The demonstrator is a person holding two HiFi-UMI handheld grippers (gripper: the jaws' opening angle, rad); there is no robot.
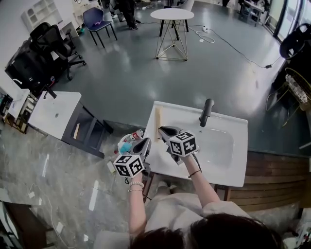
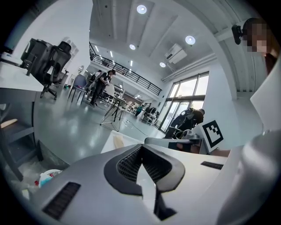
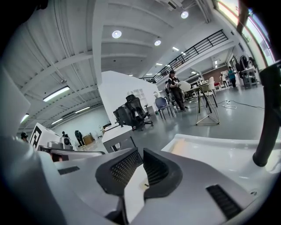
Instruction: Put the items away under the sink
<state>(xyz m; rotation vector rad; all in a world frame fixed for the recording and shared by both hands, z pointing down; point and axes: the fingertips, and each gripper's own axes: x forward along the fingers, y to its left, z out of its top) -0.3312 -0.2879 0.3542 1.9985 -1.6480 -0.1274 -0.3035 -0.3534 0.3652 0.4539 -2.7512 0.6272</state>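
A white sink unit with a black faucet stands in front of me. Several bottles and packets lie in a heap on the floor at its left side; they also show low in the left gripper view. A pale tan strip lies along the sink top's left edge. My left gripper hovers over the sink's left front corner beside the heap, shut and empty. My right gripper is above the sink top near the strip, shut with nothing in it.
A white table with a grey shelf unit stands to the left. Black office chairs are at the far left and a round table is behind. A wooden platform lies right of the sink.
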